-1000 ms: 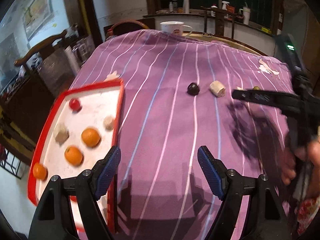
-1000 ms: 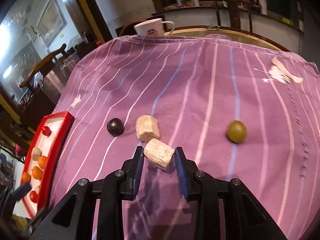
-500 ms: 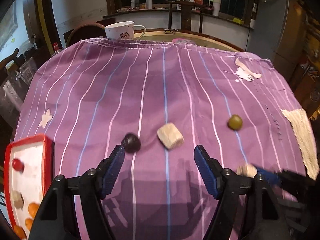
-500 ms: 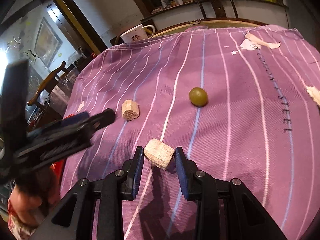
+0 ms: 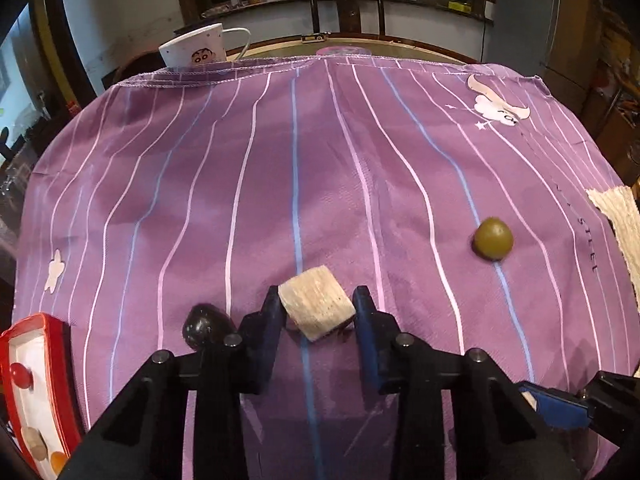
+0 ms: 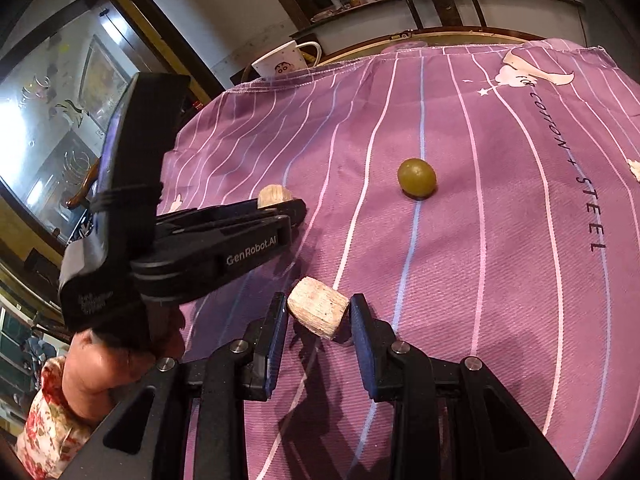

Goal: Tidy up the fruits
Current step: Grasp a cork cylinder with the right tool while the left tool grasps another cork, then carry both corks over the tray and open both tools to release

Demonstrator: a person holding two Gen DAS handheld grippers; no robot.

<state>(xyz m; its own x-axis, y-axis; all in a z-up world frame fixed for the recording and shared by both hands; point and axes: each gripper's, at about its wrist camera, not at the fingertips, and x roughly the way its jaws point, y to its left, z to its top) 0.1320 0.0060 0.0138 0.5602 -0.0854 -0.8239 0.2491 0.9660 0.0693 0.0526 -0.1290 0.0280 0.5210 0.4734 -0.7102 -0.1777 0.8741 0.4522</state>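
The purple striped tablecloth [image 5: 320, 168] is covering the whole table in front of me. At its near left edge the red-rimmed tray [image 5: 60, 364] is lying, and inside it I am seeing a red round fruit [image 5: 21, 375], a pale chunk [image 5: 34, 442] and a bit of an orange one [image 5: 58, 458]. A white cartoon mug [image 5: 200, 49] is standing at the far edge.

My left gripper [image 5: 316, 312] has just been closing, and its pads are now pressing on a pale banana chunk [image 5: 316, 307] on the cloth. My right gripper [image 6: 318, 314] is clamped on a second pale chunk [image 6: 318, 311]. A green grape [image 5: 493, 237] is lying well off to the right, and a dark round fruit [image 5: 206, 326] is sitting just beside my left finger.
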